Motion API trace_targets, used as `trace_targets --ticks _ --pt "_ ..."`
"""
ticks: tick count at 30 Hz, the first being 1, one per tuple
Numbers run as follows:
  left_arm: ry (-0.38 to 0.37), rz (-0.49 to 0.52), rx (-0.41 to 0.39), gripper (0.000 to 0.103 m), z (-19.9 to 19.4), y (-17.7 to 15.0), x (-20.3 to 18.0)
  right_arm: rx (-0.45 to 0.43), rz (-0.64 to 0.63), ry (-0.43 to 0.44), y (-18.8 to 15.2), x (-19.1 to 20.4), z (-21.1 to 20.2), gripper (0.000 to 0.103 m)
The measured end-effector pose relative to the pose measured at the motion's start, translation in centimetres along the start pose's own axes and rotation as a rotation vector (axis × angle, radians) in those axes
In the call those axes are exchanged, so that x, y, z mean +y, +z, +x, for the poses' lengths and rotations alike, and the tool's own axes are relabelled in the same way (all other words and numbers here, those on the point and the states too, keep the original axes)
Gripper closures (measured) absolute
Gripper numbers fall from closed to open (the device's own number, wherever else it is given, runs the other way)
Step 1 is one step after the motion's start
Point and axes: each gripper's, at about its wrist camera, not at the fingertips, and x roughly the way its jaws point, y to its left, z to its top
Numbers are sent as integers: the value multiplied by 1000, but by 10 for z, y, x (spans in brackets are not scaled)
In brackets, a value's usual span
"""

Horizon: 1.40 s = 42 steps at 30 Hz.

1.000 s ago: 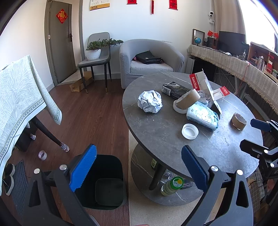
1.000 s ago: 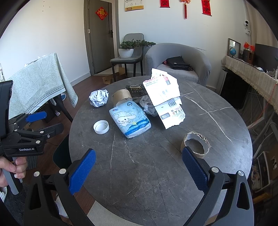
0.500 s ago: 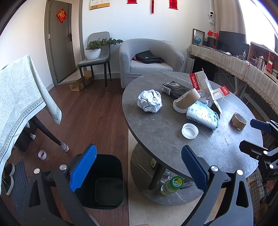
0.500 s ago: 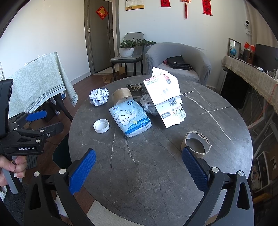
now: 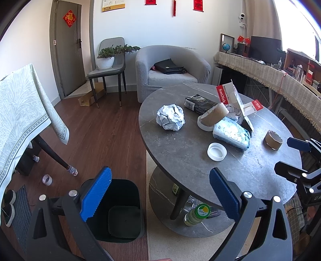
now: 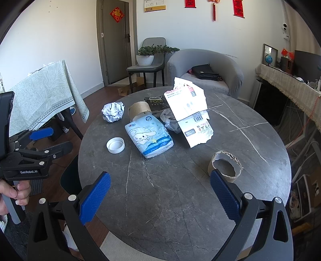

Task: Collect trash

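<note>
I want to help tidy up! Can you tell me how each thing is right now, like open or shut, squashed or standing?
Left gripper: open, holding nothing.
Right gripper: open, holding nothing.
Trash bin: open, on the floor beside the table.
Paper ball: crumpled.
White cap: off its bottle, hollow side up.
Tissue pack: lying flat.
Cardboard ring: on end, top edge torn.
Torn package: ripped open, propped up.
Door: shut.

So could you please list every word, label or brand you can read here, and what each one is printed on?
"SanDisk": red strip on the torn card package.
"GenRobot.AI": body of the left gripper.
"Face": dark packet.
Too small or blurred: the tissue pack print, the wall calendar, the green bottle cap, the red door sign.
</note>
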Motion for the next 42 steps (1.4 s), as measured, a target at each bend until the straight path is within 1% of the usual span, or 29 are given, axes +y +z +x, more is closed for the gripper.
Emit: trace_targets --ticks 9,14,17,19,21,23,28,29,31,33,34,37,42 --pt "-29 38 -42 3 -5 6 2 24 41 -36 -3 -19 1 3" --pt "-101 87 -62 3 -9 7 -8 9 60 -40 -5 -32 -7 3" --pt "-128 129 -78 5 -11 6 -18 10 80 -56 -7 -40 -8 3" --pt "-137 149 -86 14 -12 5 -22 13 85 -68 -8 -42 -8 3" --pt "-162 147 -71 16 -10 5 -22 16 90 -72 -8 -44 -7 3" --pt "-187 132 -53 16 -7 5 -20 18 91 -69 -8 -44 -6 3" --pt "-251 117 -16 27 0 6 -21 36 97 -72 -9 -45 -4 3" --pt "-252 126 -10 29 1 6 -23 40 97 -73 -9 -45 -3 3" --pt "-258 161 -3 38 3 6 -30 47 94 -71 -10 -46 -1 7" --pt "-272 185 3 42 6 6 -35 52 90 -67 -10 -47 0 9" --pt "-279 193 10 46 8 5 -37 54 88 -66 -9 -47 0 9" --pt "-278 223 24 53 16 5 -45 59 89 -63 -8 -51 3 11" --pt "-282 228 54 55 32 8 -52 79 87 -60 -8 -57 9 13"
